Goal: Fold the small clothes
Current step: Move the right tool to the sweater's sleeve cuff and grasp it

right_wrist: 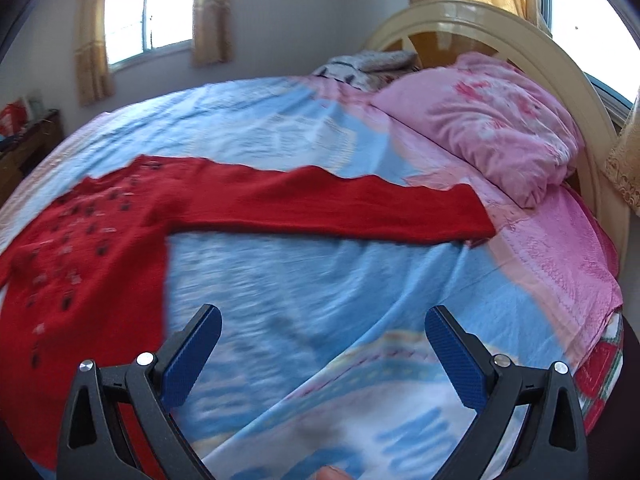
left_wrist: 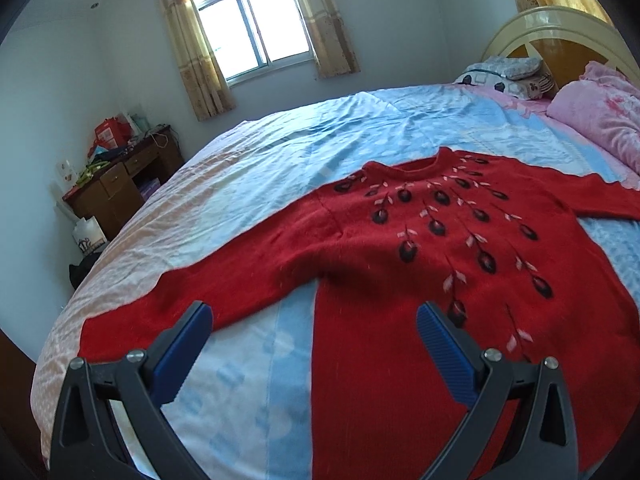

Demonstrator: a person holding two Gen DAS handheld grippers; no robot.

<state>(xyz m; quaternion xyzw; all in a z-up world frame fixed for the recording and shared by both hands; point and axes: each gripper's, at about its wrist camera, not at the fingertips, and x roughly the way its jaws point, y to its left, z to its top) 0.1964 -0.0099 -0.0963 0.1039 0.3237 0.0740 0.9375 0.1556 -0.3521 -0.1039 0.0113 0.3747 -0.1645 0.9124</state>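
A red sweater [left_wrist: 400, 264] with dark bud and pale leaf embroidery lies flat, face up, on the bed, both sleeves spread out sideways. My left gripper [left_wrist: 316, 316] hovers open over the gap between the left sleeve [left_wrist: 208, 292] and the body, with nothing between its blue pads. In the right wrist view the sweater body [right_wrist: 88, 248] fills the left side and its right sleeve [right_wrist: 340, 208] stretches toward the pink pillow. My right gripper [right_wrist: 324, 320] stands open above bare sheet, below that sleeve, holding nothing.
The bed sheet [left_wrist: 280, 132] is light blue and pink. A pink pillow [right_wrist: 492, 128] and a cream headboard [right_wrist: 520, 40] lie at the bed's head. A wooden desk [left_wrist: 120, 184] with clutter stands by the wall under the curtained window [left_wrist: 252, 20].
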